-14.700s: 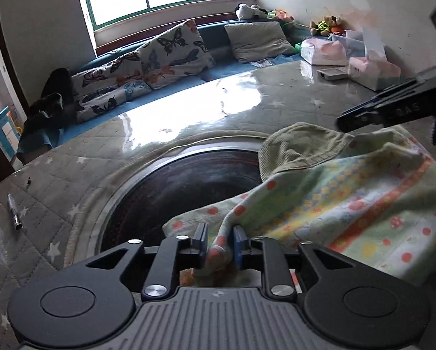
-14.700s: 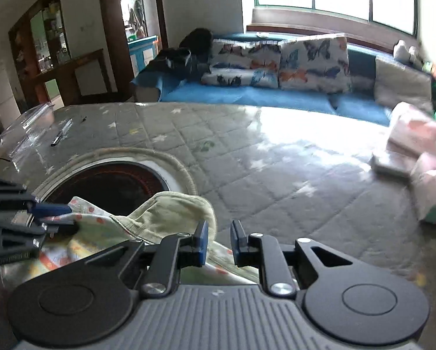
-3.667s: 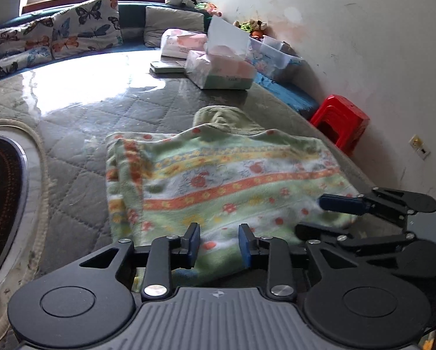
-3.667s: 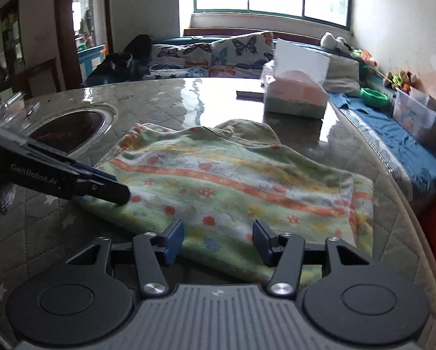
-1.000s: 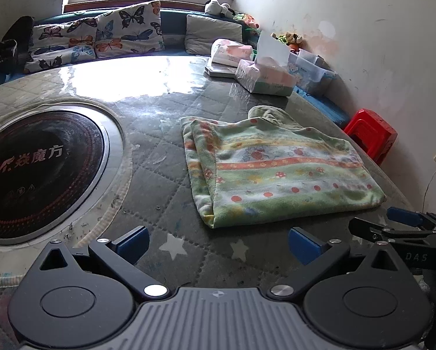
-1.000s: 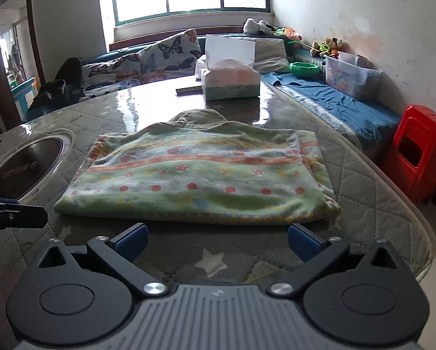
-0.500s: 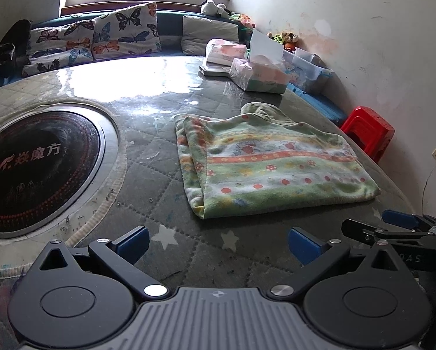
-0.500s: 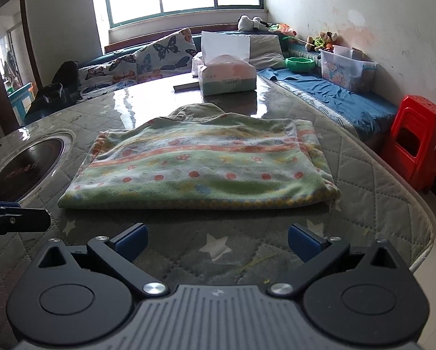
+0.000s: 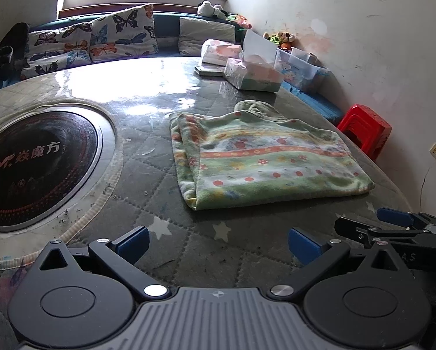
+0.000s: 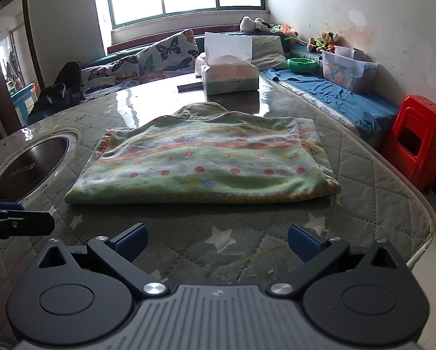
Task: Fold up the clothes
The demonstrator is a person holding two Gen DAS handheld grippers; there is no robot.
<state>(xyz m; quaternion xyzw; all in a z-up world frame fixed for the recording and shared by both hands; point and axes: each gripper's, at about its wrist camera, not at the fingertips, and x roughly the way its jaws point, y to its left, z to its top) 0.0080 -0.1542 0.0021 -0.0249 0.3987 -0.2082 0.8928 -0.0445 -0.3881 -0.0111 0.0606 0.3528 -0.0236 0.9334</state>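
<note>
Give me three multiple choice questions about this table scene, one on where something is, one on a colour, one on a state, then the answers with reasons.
1. Where does the tissue box stand?
A. beyond the folded garment
B. on the garment
C. on the floor

2. What colour is the stool beside the table?
A. blue
B. red
C. white

3. How are the left gripper and right gripper?
A. both open, holding nothing
B. both shut on the garment
C. one open, one shut

Answers: 1 A, it stands on the tabletop behind the garment. 2 B, plainly red plastic. 3 A, wide gaps between the pads, garment lying free.
</note>
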